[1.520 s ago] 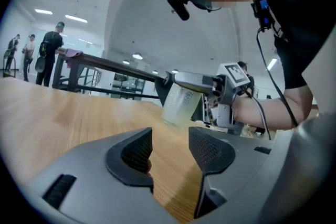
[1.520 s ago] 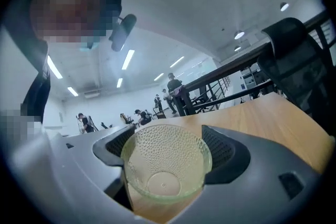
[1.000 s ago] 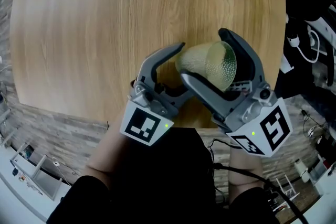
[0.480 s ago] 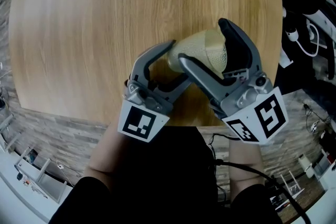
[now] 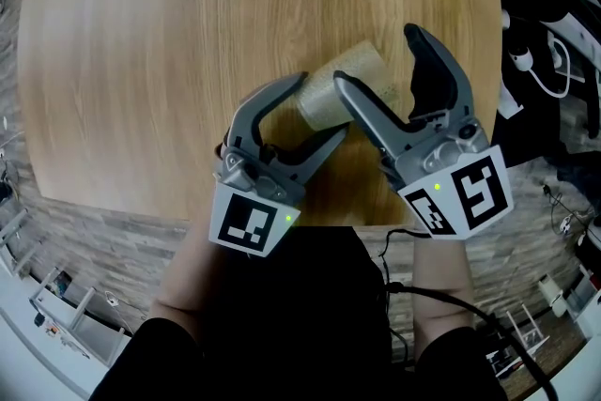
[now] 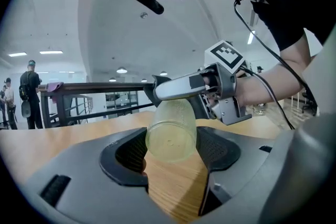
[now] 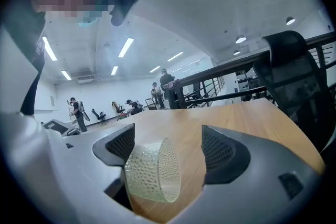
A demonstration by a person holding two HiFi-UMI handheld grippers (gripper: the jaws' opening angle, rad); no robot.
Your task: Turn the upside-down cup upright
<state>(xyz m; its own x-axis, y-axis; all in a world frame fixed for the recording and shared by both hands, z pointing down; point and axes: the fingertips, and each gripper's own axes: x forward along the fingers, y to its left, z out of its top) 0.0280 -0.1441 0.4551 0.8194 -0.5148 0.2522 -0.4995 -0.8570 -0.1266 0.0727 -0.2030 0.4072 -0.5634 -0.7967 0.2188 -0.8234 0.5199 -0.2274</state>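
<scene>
A translucent, yellow-green dimpled cup [image 5: 364, 68] hangs tilted on its side just above the round wooden table [image 5: 188, 33]. My left gripper [image 5: 324, 105] is shut on it. In the left gripper view the cup [image 6: 170, 131] fills the gap between both pads, base toward the camera. My right gripper [image 5: 376, 56] stands open around the cup's mouth end. In the right gripper view the cup [image 7: 152, 178] lies against the left pad [image 7: 118, 147], with a wide gap to the right pad. The right gripper [image 6: 210, 86] also shows beyond the cup in the left gripper view.
The table's near edge runs just under both grippers, with stone-patterned floor below. Cables and white plugs [image 5: 526, 61] lie off the table's right side. A black chair [image 7: 294, 76] and a railing stand beyond the table; people stand far off in the hall.
The right gripper, which held the cup, has opened and let go. The cup has tipped further and shifted slightly left and away, and the left jaws have closed on it.
</scene>
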